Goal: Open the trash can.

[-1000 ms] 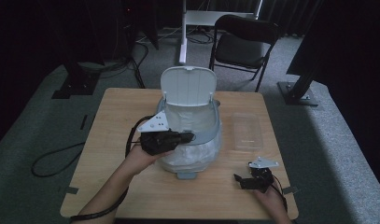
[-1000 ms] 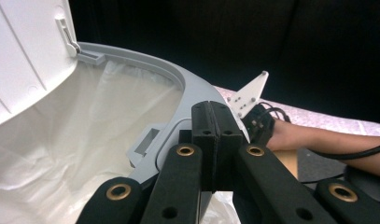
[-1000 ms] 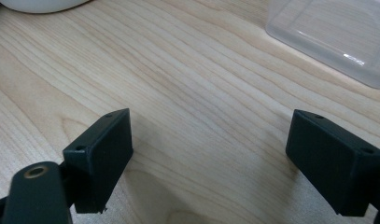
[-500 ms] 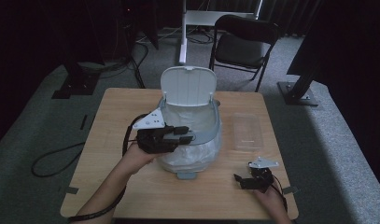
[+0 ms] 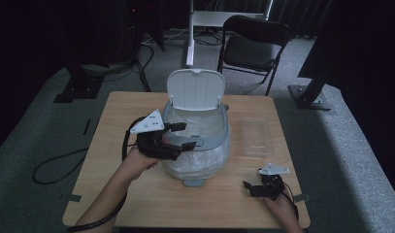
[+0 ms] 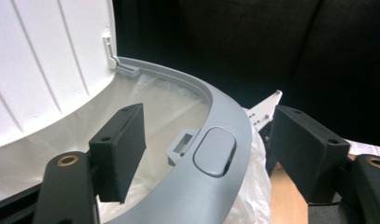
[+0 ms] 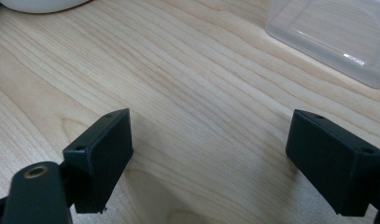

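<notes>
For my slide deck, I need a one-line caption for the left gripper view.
Left gripper, jaws just opened, straddles the grey rim of a bag-lined bin, lid up.

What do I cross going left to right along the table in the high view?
Left claw → bin → clear box → right claw; the left claw's jaws have just been opening and now straddle the bin's rim.

The left gripper (image 6: 206, 154) straddles the grey rim (image 6: 225, 121) of a small bin — one black jaw inside over the white liner bag (image 6: 164, 107), the other outside. The jaws have just been opening, and the pads stand clear of the rim between them. An oval grey button (image 6: 214, 151) sits on the rim. The white ribbed lid (image 6: 43, 60) stands raised — hinged at the back.
</notes>
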`<state>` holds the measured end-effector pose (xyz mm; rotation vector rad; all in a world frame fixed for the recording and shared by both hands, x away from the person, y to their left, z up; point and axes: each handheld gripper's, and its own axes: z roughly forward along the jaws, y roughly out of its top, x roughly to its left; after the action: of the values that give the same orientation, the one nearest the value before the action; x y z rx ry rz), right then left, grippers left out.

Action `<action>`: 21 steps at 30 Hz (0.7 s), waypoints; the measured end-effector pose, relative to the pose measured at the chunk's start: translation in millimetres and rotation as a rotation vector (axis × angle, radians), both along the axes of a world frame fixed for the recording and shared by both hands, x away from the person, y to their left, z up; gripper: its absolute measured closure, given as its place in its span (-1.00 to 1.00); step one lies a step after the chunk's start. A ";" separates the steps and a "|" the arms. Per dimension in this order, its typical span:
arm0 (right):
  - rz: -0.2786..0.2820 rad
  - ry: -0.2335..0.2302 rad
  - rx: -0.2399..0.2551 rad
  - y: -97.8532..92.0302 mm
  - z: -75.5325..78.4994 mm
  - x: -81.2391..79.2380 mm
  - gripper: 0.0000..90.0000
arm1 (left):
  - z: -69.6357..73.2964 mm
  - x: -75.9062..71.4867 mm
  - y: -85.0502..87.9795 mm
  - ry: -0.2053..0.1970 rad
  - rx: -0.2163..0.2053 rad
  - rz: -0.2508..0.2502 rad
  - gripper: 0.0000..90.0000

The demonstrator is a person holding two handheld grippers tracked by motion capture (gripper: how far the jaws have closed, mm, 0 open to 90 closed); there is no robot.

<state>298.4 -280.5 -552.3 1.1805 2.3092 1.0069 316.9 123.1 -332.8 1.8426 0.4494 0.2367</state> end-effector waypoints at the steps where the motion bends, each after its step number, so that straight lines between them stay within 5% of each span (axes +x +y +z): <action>1: 0.000 -0.001 0.000 0.0 0.0 0.0 -0.69 | -0.2 0.3 0.5 0.003 0.000 0.008 -0.56; 9: 0.000 0.000 0.000 0.0 0.0 0.0 -0.69 | -1.1 -0.6 7.5 -0.031 0.017 0.086 -0.79; 11: 0.000 0.000 0.000 0.0 0.0 0.0 -0.69 | -1.3 -0.6 8.6 -0.028 0.027 0.101 -0.99; 21: 0.000 0.000 0.000 0.1 0.0 0.0 -0.69 | -7.4 -0.3 17.2 -0.057 0.043 0.141 -0.99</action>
<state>298.4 -280.5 -552.3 1.1814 2.3091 1.0068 316.7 140.4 -340.2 1.8428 0.5391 0.3969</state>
